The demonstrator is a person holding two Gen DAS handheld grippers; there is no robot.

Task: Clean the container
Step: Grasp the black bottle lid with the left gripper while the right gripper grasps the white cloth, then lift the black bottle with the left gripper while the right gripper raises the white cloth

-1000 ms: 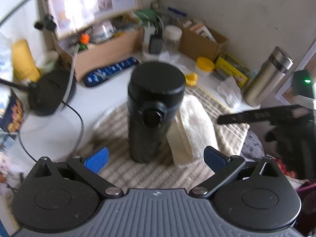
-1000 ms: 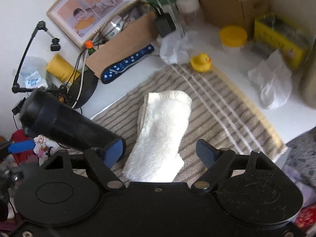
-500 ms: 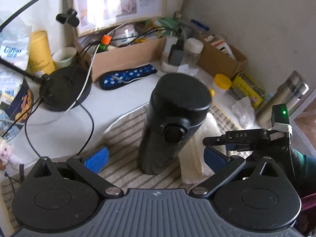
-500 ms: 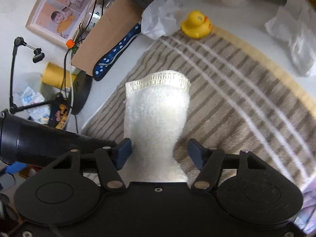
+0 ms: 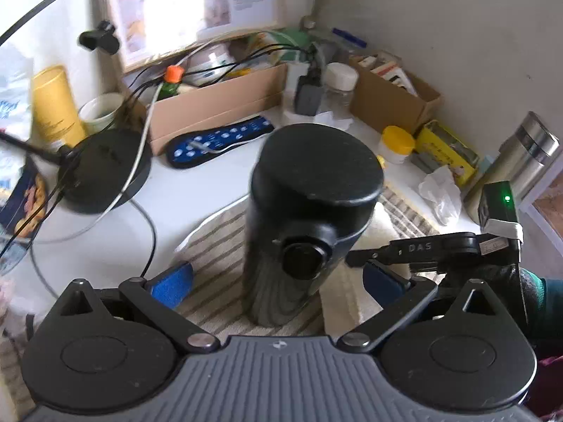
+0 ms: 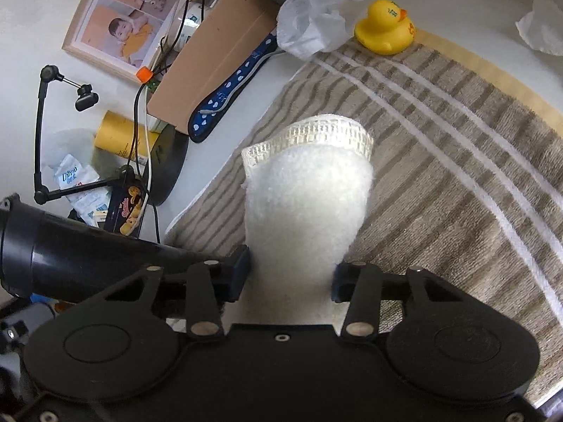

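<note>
Since a moment ago, the right gripper [image 6: 290,274] has squeezed its two fingers in on the white cloth [image 6: 309,197]. Now both blue pads press the cloth's sides, and the cloth sticks out in front with its lacy edge at the far end. It hangs above the striped towel [image 6: 457,161] on the table.

Over on the other side, the left gripper [image 5: 278,277] has its fingers spread wide apart. The black container [image 5: 302,225] stands upright between them on the striped towel, with its lid on and a round button facing the camera. Neither blue pad touches it. It looks closer and bigger than it did before.

From the right gripper's camera, the black container shows at the left, just beside the cloth.

A yellow rubber duck [image 6: 385,26] sits at the far edge of the towel. Next to it lies a crumpled white plastic bag [image 6: 313,17]. A silver flask [image 5: 524,154] stands at the right side of the table.
</note>
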